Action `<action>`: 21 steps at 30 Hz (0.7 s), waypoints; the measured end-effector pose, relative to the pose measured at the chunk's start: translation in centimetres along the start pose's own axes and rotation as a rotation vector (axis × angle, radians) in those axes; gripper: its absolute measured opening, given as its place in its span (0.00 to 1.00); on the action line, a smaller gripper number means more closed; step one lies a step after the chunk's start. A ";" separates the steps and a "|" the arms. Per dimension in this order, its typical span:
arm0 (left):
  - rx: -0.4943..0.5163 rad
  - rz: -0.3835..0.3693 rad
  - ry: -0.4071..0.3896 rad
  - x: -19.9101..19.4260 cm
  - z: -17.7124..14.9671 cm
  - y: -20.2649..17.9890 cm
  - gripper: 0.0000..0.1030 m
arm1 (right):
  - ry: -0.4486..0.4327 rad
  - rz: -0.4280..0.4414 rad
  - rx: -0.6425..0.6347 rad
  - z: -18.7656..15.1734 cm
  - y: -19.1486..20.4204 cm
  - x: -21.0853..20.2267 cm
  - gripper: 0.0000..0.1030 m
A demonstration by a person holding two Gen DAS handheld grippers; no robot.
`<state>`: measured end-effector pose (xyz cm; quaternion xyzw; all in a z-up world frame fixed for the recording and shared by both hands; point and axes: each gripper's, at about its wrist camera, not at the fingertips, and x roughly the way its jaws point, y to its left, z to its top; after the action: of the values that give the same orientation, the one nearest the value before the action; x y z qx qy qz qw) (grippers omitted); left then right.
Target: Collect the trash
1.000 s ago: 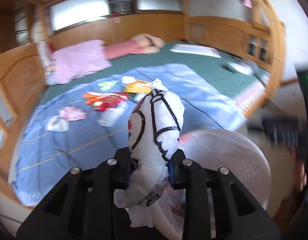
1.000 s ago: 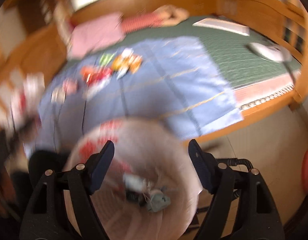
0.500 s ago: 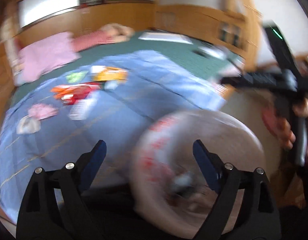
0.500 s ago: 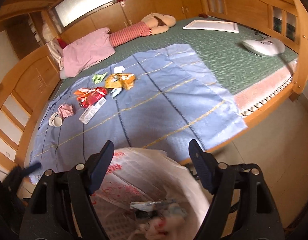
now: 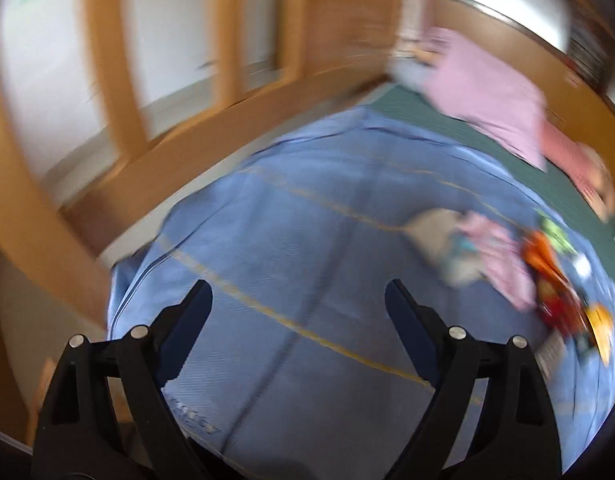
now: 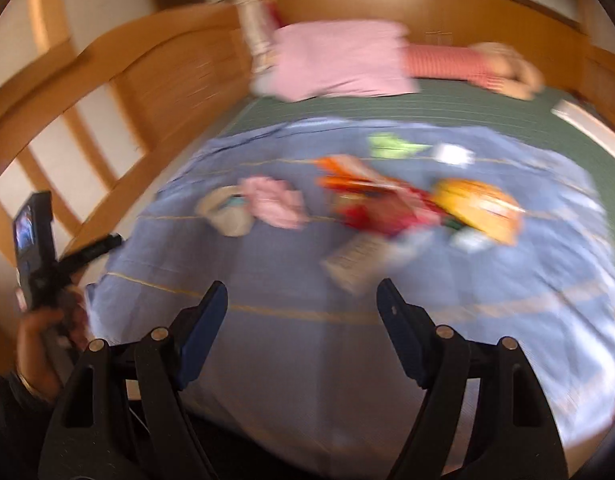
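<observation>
Several pieces of trash lie on a blue sheet [image 6: 307, 340], all blurred. In the right wrist view I see a pale cup-like wad [image 6: 227, 210], a pink crumpled piece [image 6: 273, 200], a red wrapper [image 6: 371, 204], an orange-yellow bag [image 6: 475, 204], a green wrapper [image 6: 387, 145] and a flat white pack [image 6: 355, 260]. My right gripper [image 6: 301, 288] hangs open and empty just short of the white pack. My left gripper [image 5: 295, 292] is open and empty over bare blue sheet [image 5: 307, 220]. The pale wad [image 5: 439, 236] and pink piece [image 5: 499, 256] lie to its right.
A pink pillow [image 6: 339, 60] and a striped plush toy [image 6: 467, 60] lie on the green mat [image 6: 387, 108] beyond the sheet. A wooden bed rail [image 6: 107, 92] runs along the left. A hand [image 6: 39, 336] holds the other gripper's handle at the left edge.
My left gripper let go of the tied white bag over the bin and opened. Both grippers swung away from the bin to the bed's left part; the bin is out of view.
</observation>
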<state>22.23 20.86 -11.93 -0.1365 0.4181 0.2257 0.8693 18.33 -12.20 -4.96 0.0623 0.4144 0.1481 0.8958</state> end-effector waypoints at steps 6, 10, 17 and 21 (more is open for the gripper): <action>-0.234 -0.020 0.139 2.6 0.7 4.3 0.87 | 0.055 0.005 -0.188 5.5 9.0 12.3 0.73; -0.293 -0.034 0.170 3.0 0.9 5.0 0.88 | 0.117 -0.106 -0.331 7.4 13.6 20.0 0.74; -0.315 -0.056 0.192 2.9 0.3 6.2 0.88 | 0.232 -0.274 -0.521 6.5 16.4 28.3 0.68; -0.314 -0.061 0.193 2.7 0.2 6.3 0.88 | 0.236 -0.223 -0.466 6.1 15.2 27.9 0.54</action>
<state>20.69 27.13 -14.21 -0.3038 0.4549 0.2476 0.7997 36.86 11.12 -17.64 -0.2089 0.4752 0.1459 0.8422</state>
